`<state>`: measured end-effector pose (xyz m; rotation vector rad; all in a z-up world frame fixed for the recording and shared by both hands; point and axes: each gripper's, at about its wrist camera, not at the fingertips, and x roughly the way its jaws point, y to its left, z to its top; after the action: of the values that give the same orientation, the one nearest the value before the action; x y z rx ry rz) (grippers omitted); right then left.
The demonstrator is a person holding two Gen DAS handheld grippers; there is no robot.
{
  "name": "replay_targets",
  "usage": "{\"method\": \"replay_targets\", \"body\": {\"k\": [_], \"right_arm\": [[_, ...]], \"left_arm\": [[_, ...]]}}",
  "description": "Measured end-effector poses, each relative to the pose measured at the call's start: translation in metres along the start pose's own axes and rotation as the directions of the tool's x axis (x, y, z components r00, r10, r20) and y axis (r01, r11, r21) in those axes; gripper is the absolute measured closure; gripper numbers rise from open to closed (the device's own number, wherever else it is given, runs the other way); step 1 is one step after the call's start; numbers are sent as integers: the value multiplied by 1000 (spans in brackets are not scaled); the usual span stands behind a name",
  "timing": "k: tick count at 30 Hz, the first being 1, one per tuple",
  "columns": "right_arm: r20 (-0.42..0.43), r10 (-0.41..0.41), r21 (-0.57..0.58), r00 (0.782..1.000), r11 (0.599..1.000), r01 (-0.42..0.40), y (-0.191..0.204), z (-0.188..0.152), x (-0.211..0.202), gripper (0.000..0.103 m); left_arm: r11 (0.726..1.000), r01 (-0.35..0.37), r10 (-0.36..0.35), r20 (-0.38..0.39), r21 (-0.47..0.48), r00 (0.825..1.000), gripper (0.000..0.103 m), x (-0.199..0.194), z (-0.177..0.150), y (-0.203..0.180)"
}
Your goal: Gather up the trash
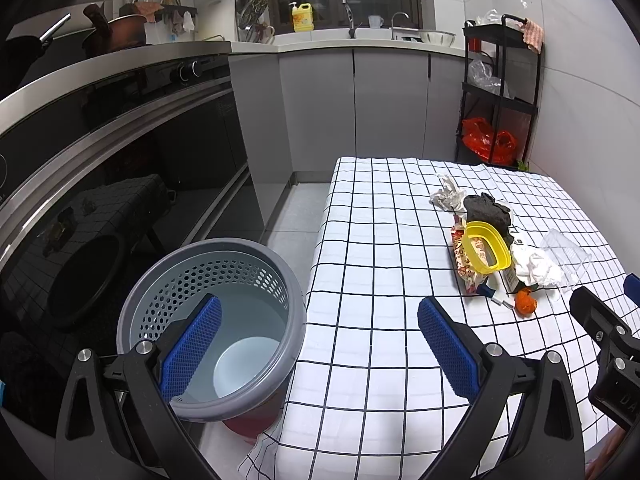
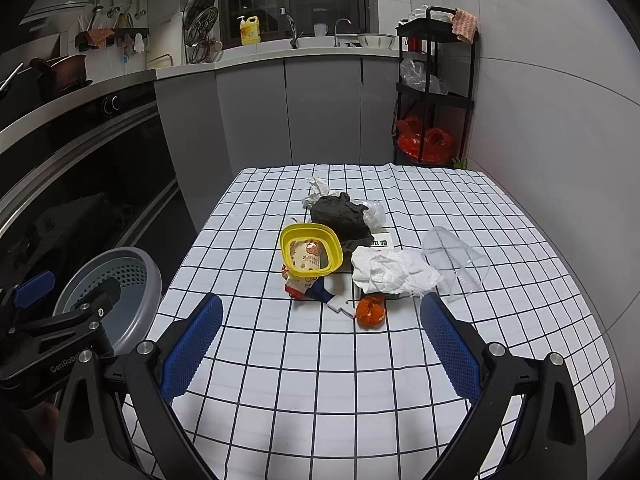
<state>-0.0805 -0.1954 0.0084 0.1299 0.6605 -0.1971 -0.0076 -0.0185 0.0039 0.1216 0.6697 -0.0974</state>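
A pile of trash lies on the checked tablecloth (image 2: pixel 320 380): a yellow lid (image 2: pixel 311 250) over a snack wrapper (image 2: pixel 304 284), a dark crumpled rag (image 2: pixel 342 218), white tissue (image 2: pixel 394 272), an orange peel (image 2: pixel 371 311) and a clear plastic cup (image 2: pixel 456 262). The pile also shows in the left wrist view, with the yellow lid (image 1: pixel 486 246) and the orange peel (image 1: pixel 525 303). A grey perforated bin (image 1: pixel 212 328) stands on the floor left of the table. My left gripper (image 1: pixel 320 348) is open and empty, over the bin and table edge. My right gripper (image 2: pixel 320 348) is open and empty, short of the pile.
A dark oven front (image 1: pixel 100 160) runs along the left. Grey cabinets (image 2: pixel 288 112) and a sink counter stand behind the table. A black shelf rack (image 2: pixel 436 92) with a red bag (image 2: pixel 424 140) stands at the back right by the wall.
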Motion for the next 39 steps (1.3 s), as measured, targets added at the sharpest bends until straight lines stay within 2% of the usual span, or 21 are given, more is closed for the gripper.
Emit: {"method": "replay_targets", "body": {"k": [39], "right_arm": [[-10, 11, 3, 1000, 1000, -11, -4, -1, 2, 8]], "left_arm": [[1000, -2, 2, -4, 3, 1000, 7, 3, -2, 0]]}}
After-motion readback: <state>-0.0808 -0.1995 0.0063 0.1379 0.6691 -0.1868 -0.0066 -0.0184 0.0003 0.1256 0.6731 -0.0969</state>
